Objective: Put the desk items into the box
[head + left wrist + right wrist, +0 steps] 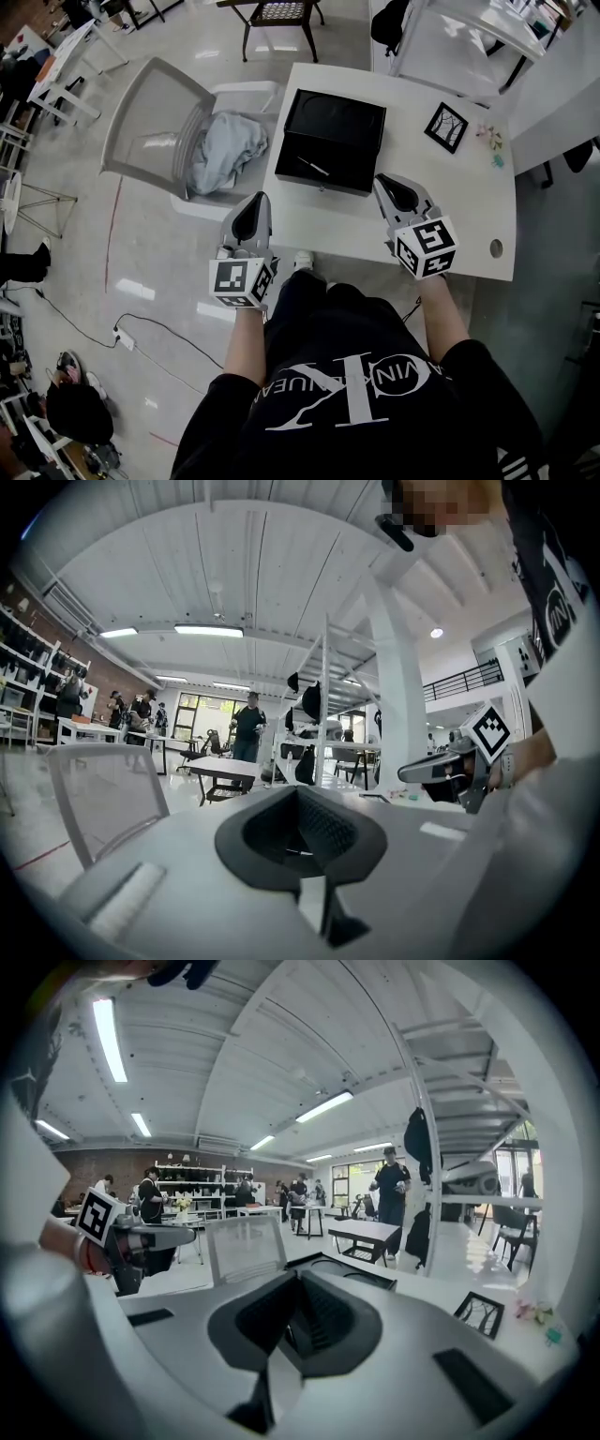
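Pen (314, 167) in box (358, 184), axis diagonal | left tool (259, 202), right tool (384, 183) closed

The black box (342, 122) lies open on the white desk (469, 216), ahead and right of the left gripper (255, 202) and ahead and left of the right gripper (387, 184). A thin pen-like stick (314, 168) lies inside it. A black square frame (446, 127) sits ahead and right of the right gripper, with 2 small coloured bits (491, 139) further right. Left of the left gripper stands a grey chair (150, 122) holding a crumpled cloth (225, 150). Both grippers' jaws are together, with nothing between them.
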The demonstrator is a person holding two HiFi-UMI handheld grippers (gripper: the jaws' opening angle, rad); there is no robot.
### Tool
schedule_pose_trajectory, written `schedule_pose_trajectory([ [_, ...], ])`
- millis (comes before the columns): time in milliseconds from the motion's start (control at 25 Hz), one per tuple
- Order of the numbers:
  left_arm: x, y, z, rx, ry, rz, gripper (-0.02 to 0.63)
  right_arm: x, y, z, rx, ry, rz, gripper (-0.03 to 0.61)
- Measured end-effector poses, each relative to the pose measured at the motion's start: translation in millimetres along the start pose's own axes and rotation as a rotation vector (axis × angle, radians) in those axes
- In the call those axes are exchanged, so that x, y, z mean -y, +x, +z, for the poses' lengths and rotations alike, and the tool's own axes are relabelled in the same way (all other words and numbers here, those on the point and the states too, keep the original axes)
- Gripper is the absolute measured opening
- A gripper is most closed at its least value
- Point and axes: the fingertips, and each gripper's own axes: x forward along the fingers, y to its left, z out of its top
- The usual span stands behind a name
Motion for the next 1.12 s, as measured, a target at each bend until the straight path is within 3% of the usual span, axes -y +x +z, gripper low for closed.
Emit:
schedule_pose_trajectory([
  [1120, 12.4, -13.2, 25.3, 0.067, 0.038, 0.038, 0.011, 7.5, -32.1, 18.8, 0.133, -0.005, -0.034, 0.025],
])
